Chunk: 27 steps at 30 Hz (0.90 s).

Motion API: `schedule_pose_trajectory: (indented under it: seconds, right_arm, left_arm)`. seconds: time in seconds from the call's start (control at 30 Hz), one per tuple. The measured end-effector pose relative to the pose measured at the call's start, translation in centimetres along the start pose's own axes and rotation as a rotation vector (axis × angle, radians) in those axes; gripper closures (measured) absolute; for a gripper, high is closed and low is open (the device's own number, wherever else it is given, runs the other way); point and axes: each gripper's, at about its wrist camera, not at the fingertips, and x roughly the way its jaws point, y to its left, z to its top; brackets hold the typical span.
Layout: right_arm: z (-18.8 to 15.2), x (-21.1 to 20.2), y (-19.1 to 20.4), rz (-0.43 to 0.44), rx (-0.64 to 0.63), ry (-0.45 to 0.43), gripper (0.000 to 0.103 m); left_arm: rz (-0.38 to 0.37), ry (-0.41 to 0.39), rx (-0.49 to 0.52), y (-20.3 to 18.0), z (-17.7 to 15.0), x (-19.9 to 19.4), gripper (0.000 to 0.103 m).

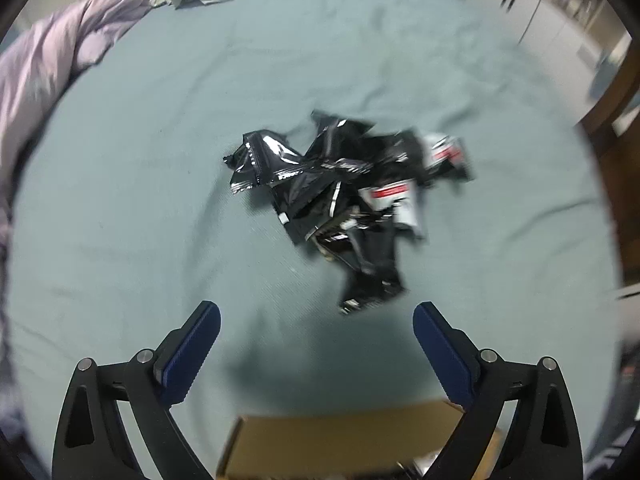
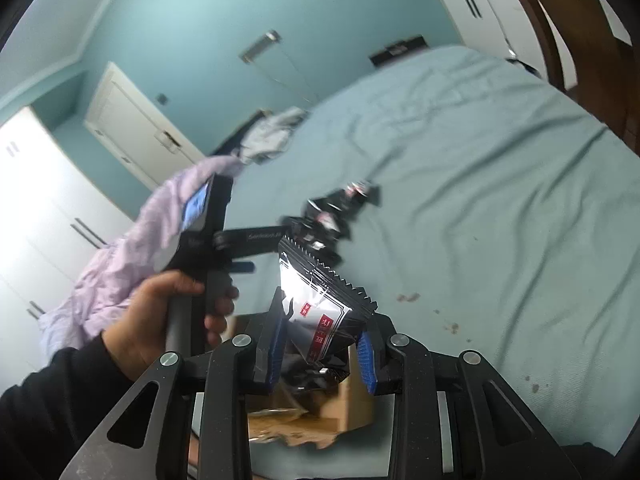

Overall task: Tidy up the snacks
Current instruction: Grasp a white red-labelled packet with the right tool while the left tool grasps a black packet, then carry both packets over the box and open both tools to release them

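On the bed (image 1: 160, 200) one packet heap (image 1: 344, 192); left jaws released, right jaws grasping one packet (image 2: 320, 312).

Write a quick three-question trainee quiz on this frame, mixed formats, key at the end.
1. True or false: the right gripper is empty.
2. The pile of snack packets lies on: A) bed sheet B) floor C) wooden desk.
3. Fill in: the left gripper has its jaws ____, with nothing between them.

Key: 1 false, it holds a black and white snack packet above the cardboard box; 2 A, the teal bed sheet; 3 open.
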Motion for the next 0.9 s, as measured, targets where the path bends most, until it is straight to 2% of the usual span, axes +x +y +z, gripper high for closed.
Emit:
schedule_pose_trajectory:
  seconds: [0.1, 0.17, 0.3, 0.37, 0.43, 0.47, 0.53, 0.63, 0.9]
  right_arm:
    - [0.5, 1.9, -1.5, -0.015, 0.06, 0.061, 0.074]
    - [0.9, 2.5, -1.8, -0.017, 0.067, 0.068, 0.074]
    - [1.0, 2.7, -1.2, -0.038, 0.022, 0.071, 0.074]
    - [1.2, 2.8, -0.4, -0.061, -0.015, 0.062, 0.074]
    - [1.2, 2.7, 0.2, -0.086, -0.038, 0.053, 0.074]
    - [1.2, 3.1, 0.8, -0.094, -0.038, 0.052, 0.074]
    - [1.1, 3.3, 1.2, -0.106, -0.026, 0.055, 0.074]
    - [1.1, 3.2, 1.4, -0.114, -0.003, 0.061, 0.074]
    - [1.3, 3.2, 2.4, -0.152, -0.009, 0.061, 0.074]
  left_arm:
    - [0.101, 0.024, 0.095, -2.5, 1.1, 2.2, 0.004]
    - [0.143, 0.023, 0.126, -3.5, 1.5, 3.1, 0.004]
    - [0.151, 0.03, 0.142, -4.5, 1.7, 4.6, 0.007]
    - [0.12, 0.061, 0.16, -5.0, 1.6, 5.1, 0.027]
    - [0.045, 0.074, 0.156, -5.2, 1.5, 5.0, 0.058]
    - [0.006, 0.082, 0.136, -5.1, 1.4, 4.8, 0.066]
    - [-0.014, 0.08, 0.1, -4.9, 1.1, 4.2, 0.072]
    - [-0.088, 0.066, 0.045, -4.1, 0.0, 2.5, 0.08]
    - [-0.151, -0.076, 0.067, 0.6, -5.3, -6.1, 0.08]
